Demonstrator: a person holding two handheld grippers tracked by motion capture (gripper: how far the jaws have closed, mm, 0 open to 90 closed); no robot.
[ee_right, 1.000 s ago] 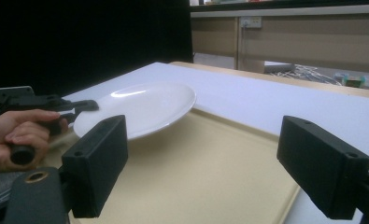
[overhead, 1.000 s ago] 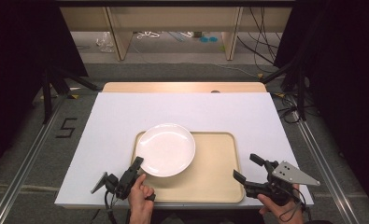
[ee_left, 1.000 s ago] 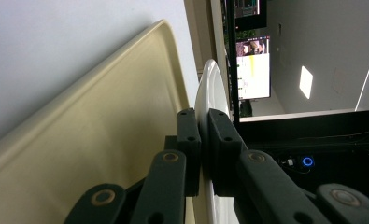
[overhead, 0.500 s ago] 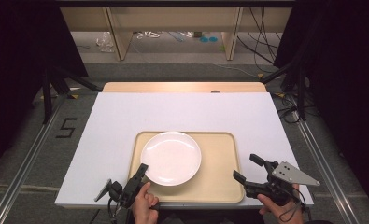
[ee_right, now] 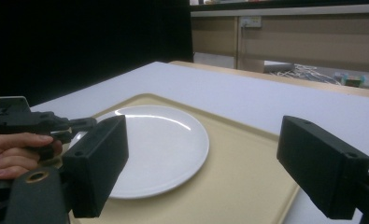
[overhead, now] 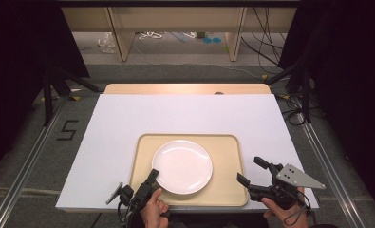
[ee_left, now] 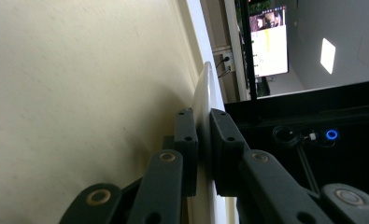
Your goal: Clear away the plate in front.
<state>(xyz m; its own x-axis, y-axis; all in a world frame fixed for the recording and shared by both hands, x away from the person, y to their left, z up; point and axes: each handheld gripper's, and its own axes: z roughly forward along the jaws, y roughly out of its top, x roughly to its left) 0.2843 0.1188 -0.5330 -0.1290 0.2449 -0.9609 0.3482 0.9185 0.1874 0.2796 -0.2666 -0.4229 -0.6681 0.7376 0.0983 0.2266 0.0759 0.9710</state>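
A round white plate (overhead: 182, 166) lies on a beige tray (overhead: 228, 159) near the table's front edge. My left gripper (overhead: 152, 179) is shut on the plate's near-left rim. In the left gripper view both jaws clamp the thin white plate (ee_left: 204, 91) edge-on, with the tray (ee_left: 79, 93) beside it. My right gripper (overhead: 250, 172) stands open at the tray's front right corner with nothing between its jaws. In the right gripper view, the right gripper (ee_right: 210, 163) faces the plate (ee_right: 159, 140) on the tray (ee_right: 247, 182), and the left gripper (ee_right: 49, 123) shows at the plate's far side.
The tray sits on a white board (overhead: 128, 118) that covers a wooden table (overhead: 185, 88). Metal rails and grey floor with a "5" mark (overhead: 67, 129) flank the table. Shelving (overhead: 175, 28) and cables stand beyond the far edge.
My left gripper has carried the plate to the right and toward me, from overhanging the tray's left edge to its middle. The right gripper has stayed put.
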